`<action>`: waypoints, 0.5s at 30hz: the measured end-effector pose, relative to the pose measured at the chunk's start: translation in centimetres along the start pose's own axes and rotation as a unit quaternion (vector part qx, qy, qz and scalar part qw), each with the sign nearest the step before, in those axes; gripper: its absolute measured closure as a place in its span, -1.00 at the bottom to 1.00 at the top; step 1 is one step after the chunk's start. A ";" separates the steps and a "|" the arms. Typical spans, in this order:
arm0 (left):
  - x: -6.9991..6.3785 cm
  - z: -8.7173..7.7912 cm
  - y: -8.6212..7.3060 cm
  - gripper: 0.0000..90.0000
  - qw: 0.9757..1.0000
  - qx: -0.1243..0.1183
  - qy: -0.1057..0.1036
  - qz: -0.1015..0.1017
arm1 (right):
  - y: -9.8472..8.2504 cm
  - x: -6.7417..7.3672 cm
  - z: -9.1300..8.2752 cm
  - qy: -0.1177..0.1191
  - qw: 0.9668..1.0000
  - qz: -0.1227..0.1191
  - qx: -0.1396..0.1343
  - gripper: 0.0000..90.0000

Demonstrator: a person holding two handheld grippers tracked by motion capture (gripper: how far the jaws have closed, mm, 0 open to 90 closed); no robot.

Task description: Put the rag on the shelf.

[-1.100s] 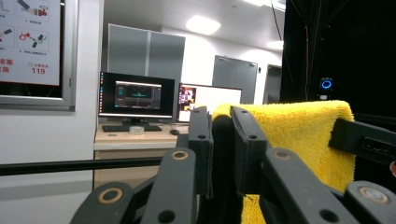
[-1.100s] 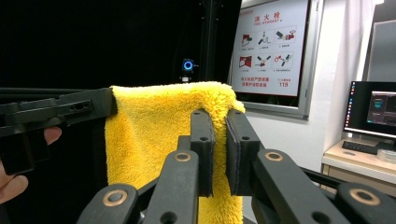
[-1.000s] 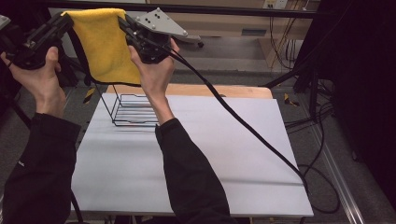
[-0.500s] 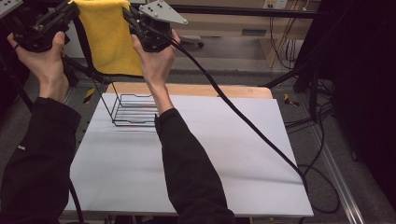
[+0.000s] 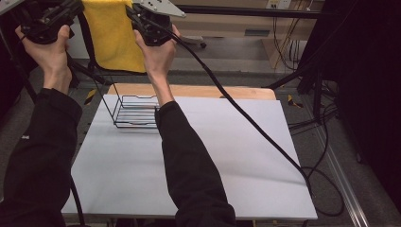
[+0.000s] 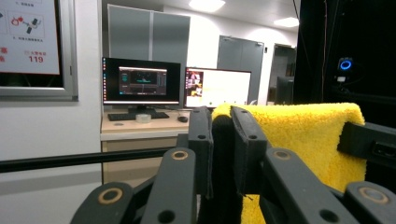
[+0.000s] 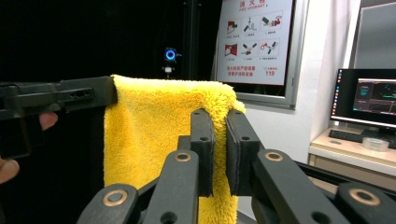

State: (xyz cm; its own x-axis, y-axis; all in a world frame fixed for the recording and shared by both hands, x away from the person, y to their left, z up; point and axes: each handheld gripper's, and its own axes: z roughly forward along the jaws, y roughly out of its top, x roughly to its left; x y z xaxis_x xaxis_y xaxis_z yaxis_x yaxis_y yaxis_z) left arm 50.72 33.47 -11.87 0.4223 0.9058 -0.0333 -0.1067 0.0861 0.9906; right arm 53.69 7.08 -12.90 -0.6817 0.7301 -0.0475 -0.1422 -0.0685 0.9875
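Both tools closed on the yellow towel [image 5: 113, 35], one top corner each. Left tool [image 5: 75, 7] has the left corner, right tool [image 5: 135, 12] the right. In the left gripper view my left tool [image 6: 220, 140] has its jaws nearly together with the terry edge pinched between them; same in the right gripper view for the right tool [image 7: 219, 149]. Grip looks solid on both, no slack at the pads that I can see.

Towel position: held up high, past the far edge of the desk [image 5: 236, 156], top edge stretched about level between the tools, the rest hanging straight down as a flat sheet. Long axis of the held edge runs left-right. Bottom hem hangs clear of the desk, not touching anything.

Key relation: the black wire rack [image 5: 135, 111] sits on the desk at far left, below the towel and nearer to me. So the towel has to come down and toward me to meet it. The rack's long side also runs left-right, roughly parallel with the towel's top edge, so no rotation needed, just translate both hands together.

Rack lies under my right forearm [image 5: 163, 101], between the two tools in left-right terms. Neither hand is clearly the nearer one.

Risk, my guess: hem snagging on the rack's upright wires if I drop too early. Keep the top edge taut.
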 end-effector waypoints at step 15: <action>0.2 -0.1 -3.3 0.76 0.999 0.034 -0.021 0.010 | -3.0 -1.0 -0.5 0.007 0.999 0.006 0.033 0.85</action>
State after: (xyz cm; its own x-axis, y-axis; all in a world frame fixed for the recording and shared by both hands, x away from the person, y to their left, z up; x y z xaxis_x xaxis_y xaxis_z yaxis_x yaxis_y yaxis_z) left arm 51.03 33.39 -15.16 0.4577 0.8890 -0.0098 -0.0550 0.0393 0.9977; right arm 54.47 6.20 -15.86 -0.6933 0.7197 -0.0364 -0.0857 -0.0321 0.9958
